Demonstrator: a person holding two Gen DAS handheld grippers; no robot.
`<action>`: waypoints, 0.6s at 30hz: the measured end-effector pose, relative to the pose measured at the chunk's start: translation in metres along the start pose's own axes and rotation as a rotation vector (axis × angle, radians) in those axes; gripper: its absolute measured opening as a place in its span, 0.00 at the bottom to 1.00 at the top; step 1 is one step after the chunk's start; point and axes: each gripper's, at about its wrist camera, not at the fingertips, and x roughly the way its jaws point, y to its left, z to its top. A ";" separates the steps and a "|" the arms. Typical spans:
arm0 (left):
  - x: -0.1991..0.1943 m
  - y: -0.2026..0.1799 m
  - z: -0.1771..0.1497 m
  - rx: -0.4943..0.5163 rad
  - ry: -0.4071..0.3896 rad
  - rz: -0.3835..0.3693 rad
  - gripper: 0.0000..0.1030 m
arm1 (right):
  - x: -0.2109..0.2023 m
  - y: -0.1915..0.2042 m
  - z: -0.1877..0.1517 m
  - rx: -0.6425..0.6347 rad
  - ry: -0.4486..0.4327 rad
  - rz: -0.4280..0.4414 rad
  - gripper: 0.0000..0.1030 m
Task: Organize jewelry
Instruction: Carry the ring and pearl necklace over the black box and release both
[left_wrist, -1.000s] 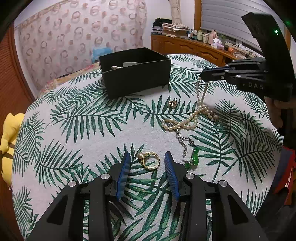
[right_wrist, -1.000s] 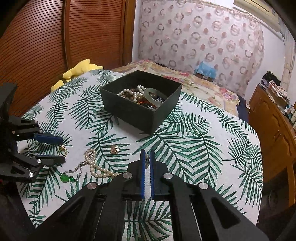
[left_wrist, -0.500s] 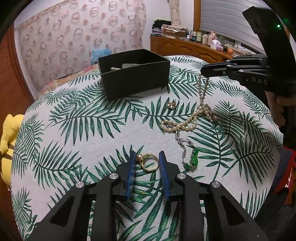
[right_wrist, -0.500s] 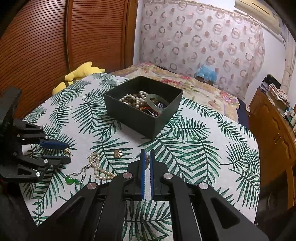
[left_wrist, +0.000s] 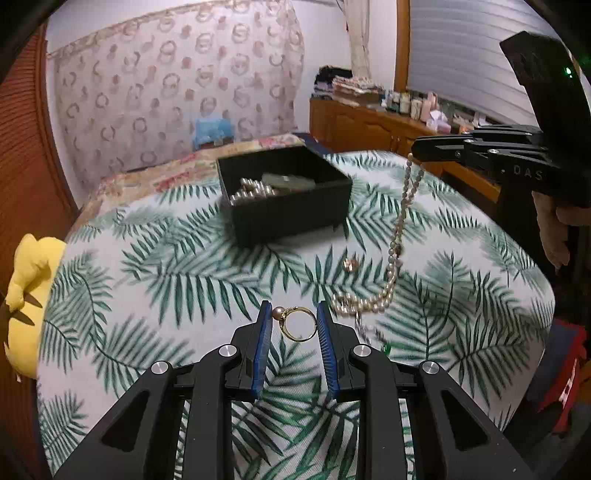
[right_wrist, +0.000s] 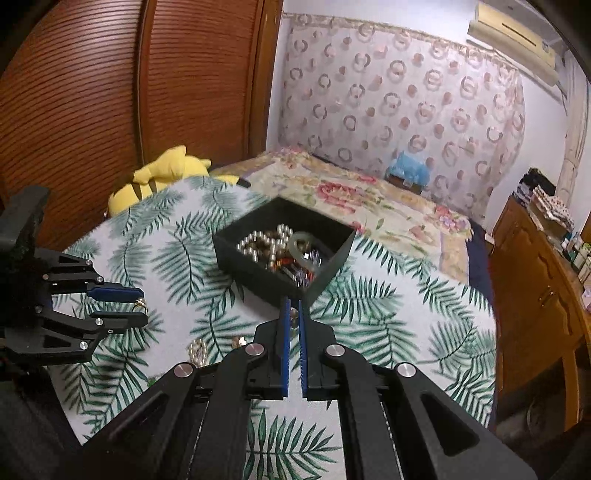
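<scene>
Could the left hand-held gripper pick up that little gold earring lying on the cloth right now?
Probably not yet: the left hand-held gripper is already clamped on the gold ring, so its jaws are occupied. The earring itself lies uncovered on the cloth.

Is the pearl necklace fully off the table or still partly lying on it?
Partly lying. The right gripper pinches the pearl necklace; the strand hangs down, its lower loop resting on the tablecloth.

Green pendant (left_wrist: 386, 347) half behind the left hand-held gripper's (left_wrist: 294, 325) finger; box (left_wrist: 284, 210) contents blurred.
</scene>
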 end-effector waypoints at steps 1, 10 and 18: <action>-0.002 0.001 0.003 -0.002 -0.009 0.003 0.22 | -0.004 0.000 0.005 -0.003 -0.012 -0.002 0.05; -0.011 0.010 0.030 -0.008 -0.066 0.018 0.22 | -0.030 -0.004 0.049 -0.026 -0.101 -0.026 0.05; -0.009 0.018 0.048 -0.019 -0.090 0.021 0.22 | -0.045 -0.011 0.084 -0.041 -0.154 -0.059 0.05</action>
